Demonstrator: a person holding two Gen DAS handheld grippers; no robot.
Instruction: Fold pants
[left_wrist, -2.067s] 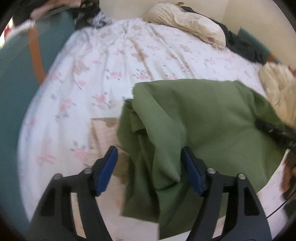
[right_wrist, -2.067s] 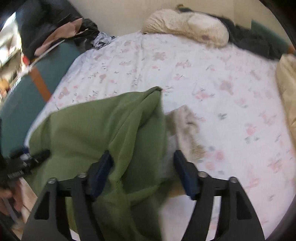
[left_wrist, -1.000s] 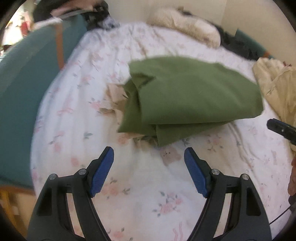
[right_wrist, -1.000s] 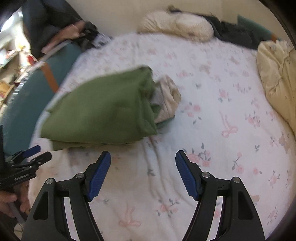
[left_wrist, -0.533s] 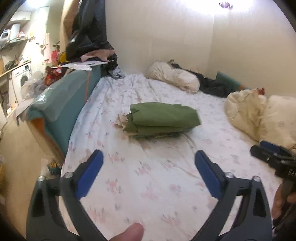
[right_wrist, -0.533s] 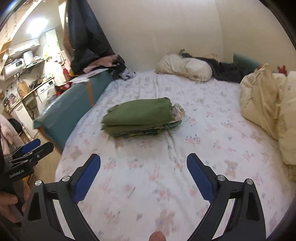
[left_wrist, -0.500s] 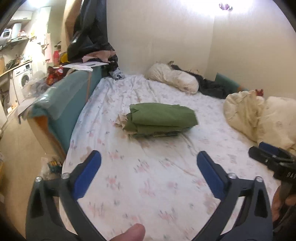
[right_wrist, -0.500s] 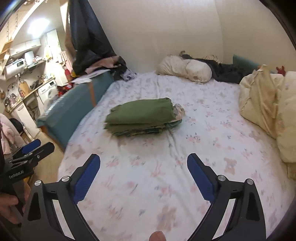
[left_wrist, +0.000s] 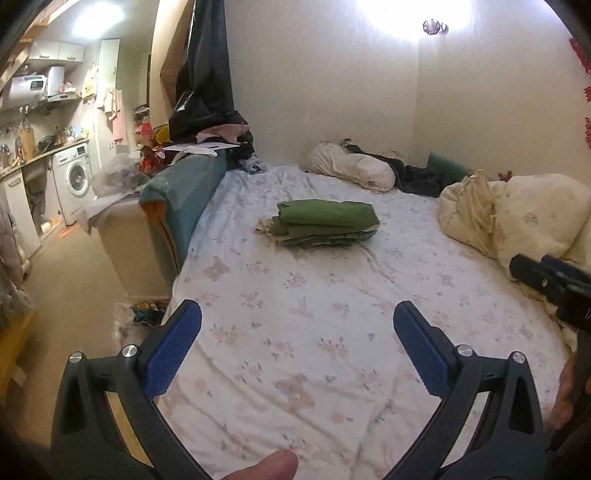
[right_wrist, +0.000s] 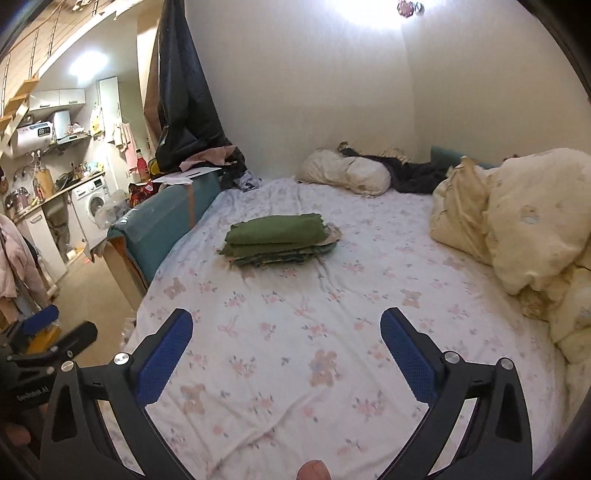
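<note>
Left wrist view: the left gripper (left_wrist: 297, 325) has its blue pads (left_wrist: 173, 347) spread wide with nothing between them, only the flowered sheet (left_wrist: 295, 332) below. Its jaws have just been opening, and no cloth is in them, which fits a hand that has let go of its work. The right gripper (right_wrist: 286, 330) is the same in its own view: pads apart, jaws just opened wider, empty, held over bare sheet near the foot of the bed (right_wrist: 369, 295).

Well beyond both tools, towards the middle of the bed, the green pants (left_wrist: 325, 218) lie folded into a flat bundle on top of a small pile of other folded cloth. I judge the fold done: the bundle sits squared and alone, with both tools far off. A rumpled cream quilt (right_wrist: 517, 229) is heaped along the right edge, clear of the pile.
</note>
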